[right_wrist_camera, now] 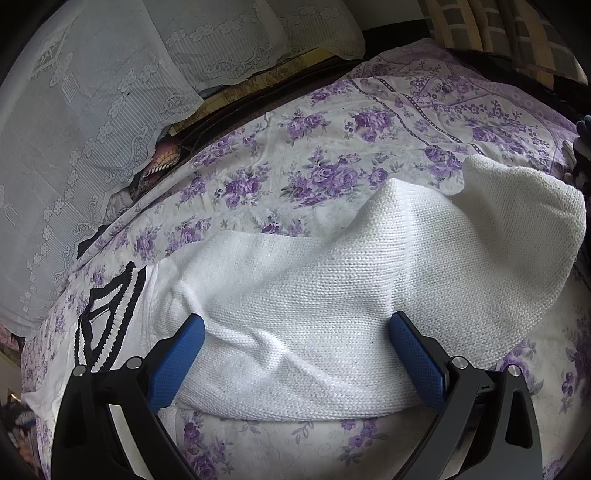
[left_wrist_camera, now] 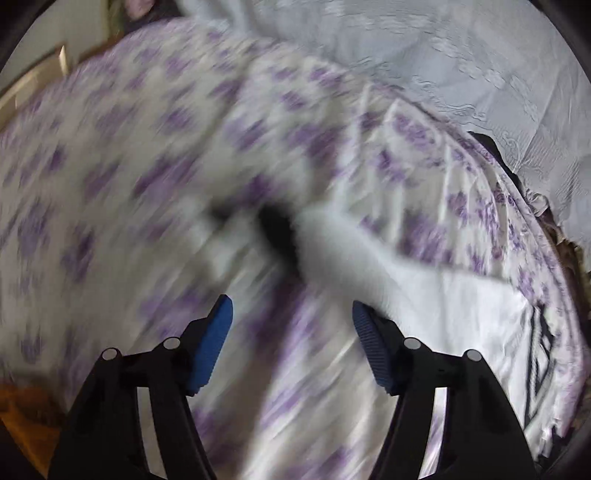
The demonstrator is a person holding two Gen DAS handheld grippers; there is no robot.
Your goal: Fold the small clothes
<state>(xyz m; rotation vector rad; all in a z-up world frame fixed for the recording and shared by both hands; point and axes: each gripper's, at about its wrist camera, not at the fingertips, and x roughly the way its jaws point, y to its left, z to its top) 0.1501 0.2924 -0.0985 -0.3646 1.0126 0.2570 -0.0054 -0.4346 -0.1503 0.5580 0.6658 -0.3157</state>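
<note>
A white knit sweater [right_wrist_camera: 314,295] with a black-striped collar [right_wrist_camera: 107,306] lies partly folded on a purple-flowered bedsheet [right_wrist_camera: 332,162]. My right gripper [right_wrist_camera: 295,328] is open just above the sweater's body, its blue pads [right_wrist_camera: 177,362] either side of a fold, gripping nothing. In the blurred left wrist view my left gripper [left_wrist_camera: 291,314] is open and empty above the sheet [left_wrist_camera: 129,166]. The sweater [left_wrist_camera: 443,295] lies to its right, with the striped collar [left_wrist_camera: 541,350] at the far right. A dark blurred shape [left_wrist_camera: 277,229] sits ahead of the left gripper.
White lace-covered pillows [right_wrist_camera: 92,110] lie along the bed's far side, also in the left wrist view [left_wrist_camera: 461,55]. A checked cushion [right_wrist_camera: 498,26] is at the top right. A wooden edge [left_wrist_camera: 33,88] shows at the upper left.
</note>
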